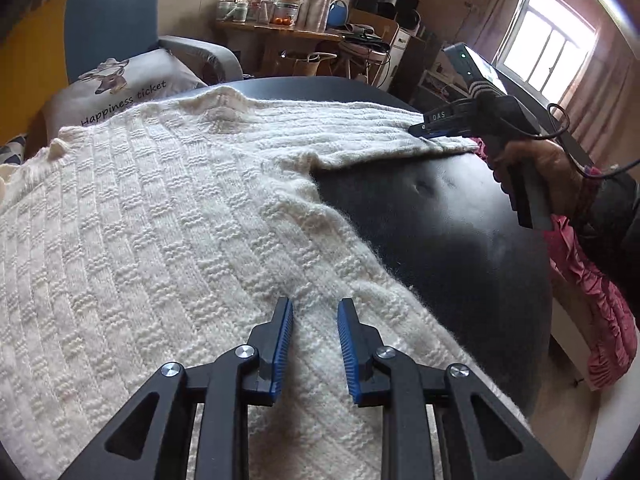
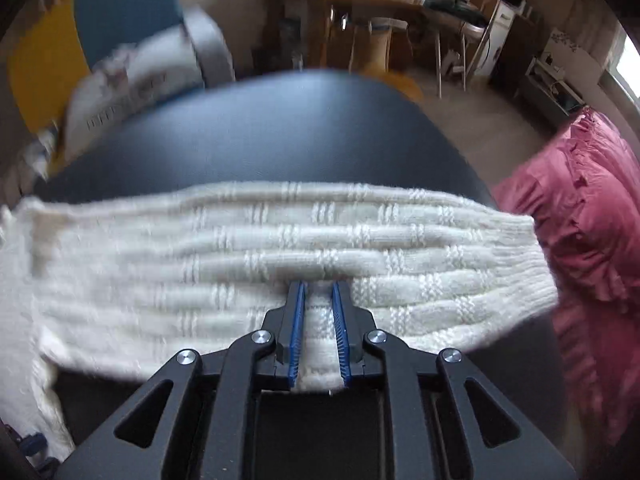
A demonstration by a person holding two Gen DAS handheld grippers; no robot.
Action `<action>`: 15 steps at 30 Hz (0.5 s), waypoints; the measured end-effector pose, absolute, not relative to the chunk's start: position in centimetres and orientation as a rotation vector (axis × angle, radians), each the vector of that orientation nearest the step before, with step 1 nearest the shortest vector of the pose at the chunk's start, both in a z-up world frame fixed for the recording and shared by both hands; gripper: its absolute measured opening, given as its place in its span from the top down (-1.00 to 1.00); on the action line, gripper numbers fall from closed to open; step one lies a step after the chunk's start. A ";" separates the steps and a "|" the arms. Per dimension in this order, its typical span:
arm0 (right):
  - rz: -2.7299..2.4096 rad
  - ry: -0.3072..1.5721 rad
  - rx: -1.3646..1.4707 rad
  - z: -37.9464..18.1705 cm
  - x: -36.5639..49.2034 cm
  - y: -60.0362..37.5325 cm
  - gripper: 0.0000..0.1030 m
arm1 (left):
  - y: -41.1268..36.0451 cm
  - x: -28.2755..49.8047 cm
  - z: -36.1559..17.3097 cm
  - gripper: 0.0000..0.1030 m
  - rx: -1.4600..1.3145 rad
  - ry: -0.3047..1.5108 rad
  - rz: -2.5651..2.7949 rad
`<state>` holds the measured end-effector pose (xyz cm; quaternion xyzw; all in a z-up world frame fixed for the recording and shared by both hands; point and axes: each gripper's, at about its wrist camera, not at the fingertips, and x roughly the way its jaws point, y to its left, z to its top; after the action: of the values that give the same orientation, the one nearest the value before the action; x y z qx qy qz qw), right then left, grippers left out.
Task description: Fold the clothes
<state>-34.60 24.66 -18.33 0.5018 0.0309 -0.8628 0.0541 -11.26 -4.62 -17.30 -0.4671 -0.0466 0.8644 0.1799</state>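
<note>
A lived-in room of a private home: a blue upholstered armchair with grey arms (image 1: 112, 20) holds a pale printed cushion reading "Happiness ticket" (image 1: 120, 84), a cluttered round wooden table (image 1: 280, 34) carries jars and small oranges, and pinkish curtains (image 1: 588, 92) frame a bright barred window (image 1: 548, 46). A cream cable-knit sweater (image 1: 160, 208) lies spread over a dark padded leather surface (image 1: 440, 216), beside ruffled pink bedding (image 2: 580, 208).

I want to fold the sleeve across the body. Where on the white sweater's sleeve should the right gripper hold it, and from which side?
Probably at the ribbed cuff end of the sleeve, coming from the pink bedding side: that free end lies flat at the black table edge. The right gripper already has sleeve knit between its pads there.
</note>
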 end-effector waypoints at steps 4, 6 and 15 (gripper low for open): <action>-2.601 0.175 1.599 -17.9 -34.7 23.7 0.68 | -6.1 -11.2 -16.3 0.56 -1.302 -0.205 2.486; -2.620 0.172 1.556 -16.9 -34.2 22.8 0.64 | -7.5 -11.1 -15.6 0.56 -1.286 -0.260 2.527; -2.511 0.230 1.556 -19.0 -34.8 16.9 0.60 | -12.1 -8.8 -17.3 0.56 -1.406 -0.325 2.599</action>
<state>-34.80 16.88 -19.04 0.5231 0.0774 -0.8440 0.0891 -8.83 -12.07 -17.28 -0.4713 -0.1089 0.8712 0.0840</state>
